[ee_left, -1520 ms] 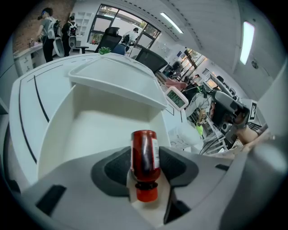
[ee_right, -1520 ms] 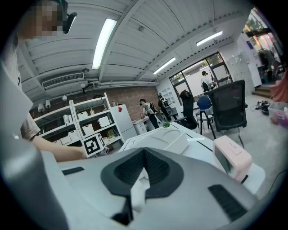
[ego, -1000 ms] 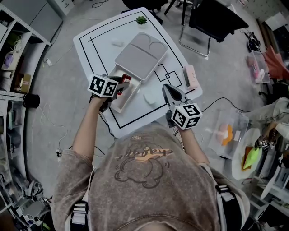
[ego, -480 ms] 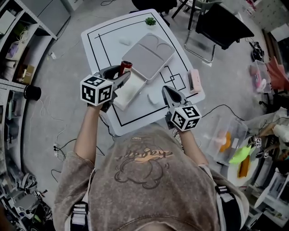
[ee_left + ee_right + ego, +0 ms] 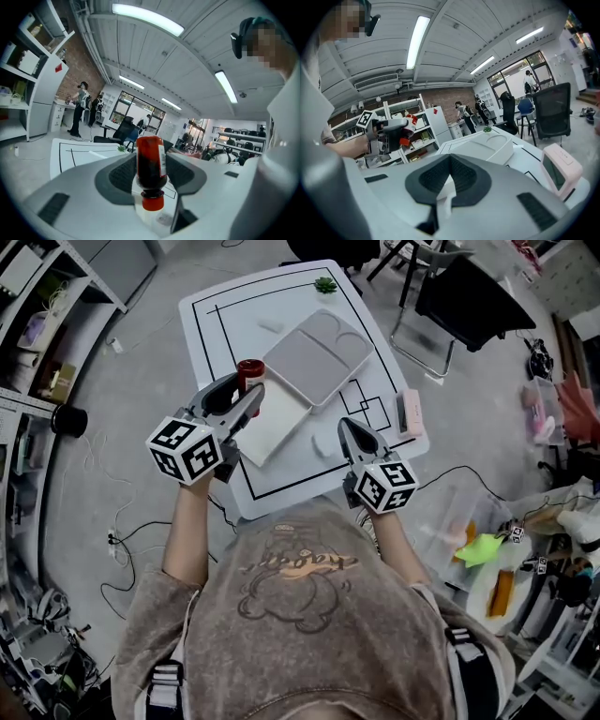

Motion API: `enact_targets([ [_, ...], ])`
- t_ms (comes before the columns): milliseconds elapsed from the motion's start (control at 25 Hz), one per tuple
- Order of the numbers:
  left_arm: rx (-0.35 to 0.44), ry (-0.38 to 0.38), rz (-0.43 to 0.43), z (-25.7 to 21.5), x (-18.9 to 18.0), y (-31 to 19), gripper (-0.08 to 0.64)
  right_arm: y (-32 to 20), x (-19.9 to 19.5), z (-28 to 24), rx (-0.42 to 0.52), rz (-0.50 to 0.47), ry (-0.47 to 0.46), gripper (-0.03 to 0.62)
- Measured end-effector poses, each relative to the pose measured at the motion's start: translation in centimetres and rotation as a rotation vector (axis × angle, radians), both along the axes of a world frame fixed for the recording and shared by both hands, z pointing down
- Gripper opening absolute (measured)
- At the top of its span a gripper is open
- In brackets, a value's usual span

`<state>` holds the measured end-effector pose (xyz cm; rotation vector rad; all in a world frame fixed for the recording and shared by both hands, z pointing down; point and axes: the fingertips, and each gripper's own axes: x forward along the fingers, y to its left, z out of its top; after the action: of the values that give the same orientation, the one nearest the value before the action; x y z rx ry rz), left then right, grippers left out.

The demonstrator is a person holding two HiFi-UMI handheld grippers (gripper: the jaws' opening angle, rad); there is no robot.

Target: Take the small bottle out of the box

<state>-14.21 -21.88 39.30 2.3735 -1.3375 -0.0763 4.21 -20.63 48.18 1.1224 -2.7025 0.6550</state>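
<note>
The left gripper is clamping the one small bottle raised clear of the one white box, while the right gripper is hovering pinched shut and empty, with one pink device and one green plant lying aside.

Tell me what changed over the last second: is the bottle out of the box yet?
The left gripper, shut on the small bottle, rose and lifted it up out of the box. The right gripper stayed shut and empty near the box, and the box kept its place on the table.
</note>
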Motion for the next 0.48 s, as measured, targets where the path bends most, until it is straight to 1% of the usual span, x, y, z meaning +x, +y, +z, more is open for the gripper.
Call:
enact_targets([
  [120,0.049,0.022,-0.048,-0.1,-0.6,0.6,0.204,-0.2,0.1,-0.1,0.006,0.002,-0.001,-0.002],
  [240,0.085,0.046,-0.068,0.4,-0.8,1.3,0.205,-0.5,0.2,-0.4,0.02,0.01,-0.009,-0.002],
  [480,0.101,0.066,-0.099,2.2,-0.9,2.5,0.204,-1.0,0.7,-0.7,0.035,0.027,-0.017,-0.002],
])
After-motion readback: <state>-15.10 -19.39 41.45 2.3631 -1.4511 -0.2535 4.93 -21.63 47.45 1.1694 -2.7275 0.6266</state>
